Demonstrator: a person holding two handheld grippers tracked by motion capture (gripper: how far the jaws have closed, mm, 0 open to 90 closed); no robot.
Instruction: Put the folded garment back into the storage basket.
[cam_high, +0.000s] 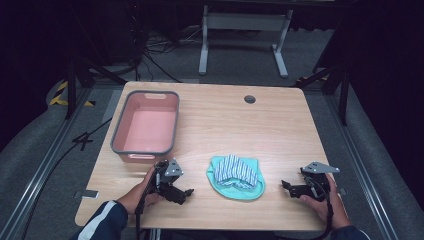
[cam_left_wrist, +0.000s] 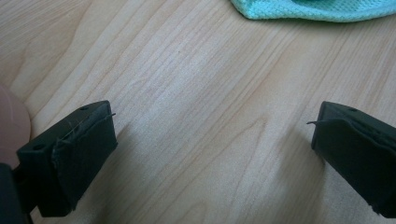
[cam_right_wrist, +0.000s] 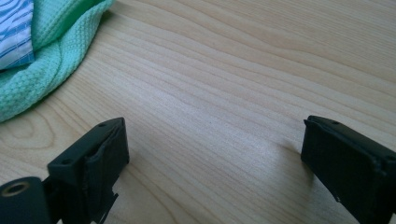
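Green cloth (cam_high: 235, 187) lying flat near front edge of wooden table (cam_high: 280, 125), striped blue-white cloth (cam_high: 237, 170) folded on top of it. Left gripper (cam_high: 186, 193) resting on tabletop left of green cloth, well apart from it, jaws spread wide, nothing between. Right gripper (cam_high: 286, 186) right of green cloth, near, also spread, empty. Pink tub (cam_high: 146, 123) behind and left of green cloth.

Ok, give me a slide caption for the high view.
Open left claw and right claw flank folded cloths; pink bin behind.
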